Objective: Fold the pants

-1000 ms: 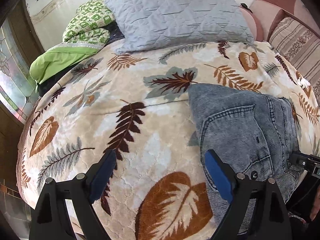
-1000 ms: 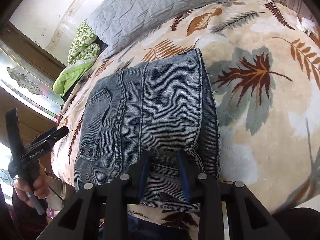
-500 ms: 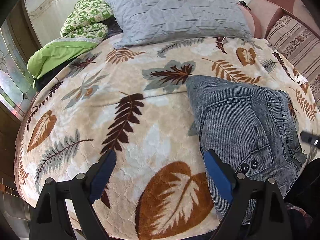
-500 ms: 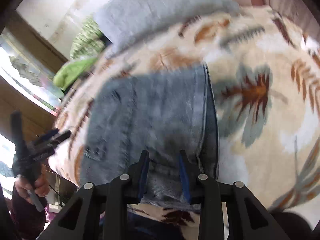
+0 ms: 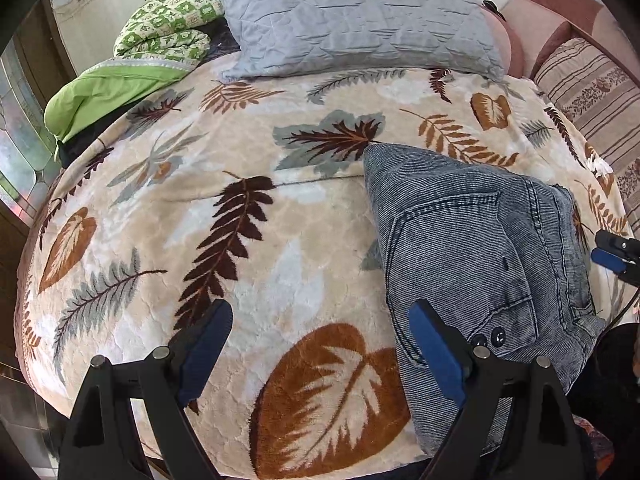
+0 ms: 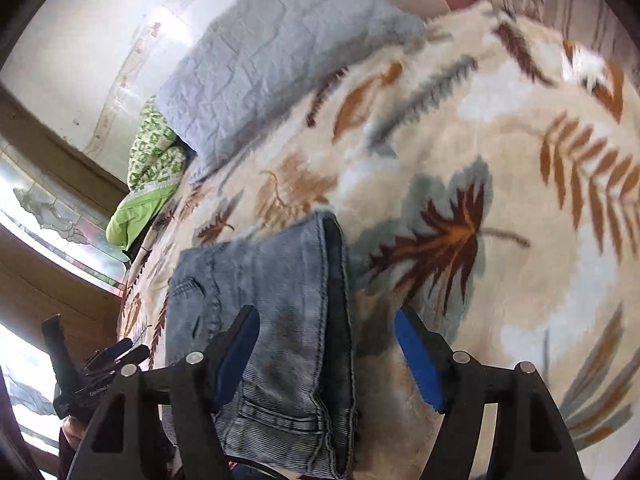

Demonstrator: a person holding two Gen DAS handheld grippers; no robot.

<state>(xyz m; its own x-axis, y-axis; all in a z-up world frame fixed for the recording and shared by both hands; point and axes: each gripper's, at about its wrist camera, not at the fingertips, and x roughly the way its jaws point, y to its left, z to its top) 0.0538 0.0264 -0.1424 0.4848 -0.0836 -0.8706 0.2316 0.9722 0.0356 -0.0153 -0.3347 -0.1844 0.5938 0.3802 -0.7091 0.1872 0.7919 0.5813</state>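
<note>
Folded pants [image 5: 476,248]: grey-blue ribbed denim, stitched back pocket and two dark buttons on top, lying as a compact rectangular stack at the near edge of the bed. Under them, plush blanket [image 5: 224,208], cream with rust, brown and grey leaf prints, quilted-looking surface. No containers in view.

Left gripper [image 5: 320,344]: jaws wide apart over bare blanket, just left of the pants, nothing between the blue pads.

Right gripper [image 6: 326,354]: jaws have just been opening; pads stand clear, the pants' right edge lying between them, not pinched.

At the head: grey quilted pillow [image 5: 352,16], green patterned bedding [image 5: 160,28], striped cushion [image 5: 592,92].
</note>
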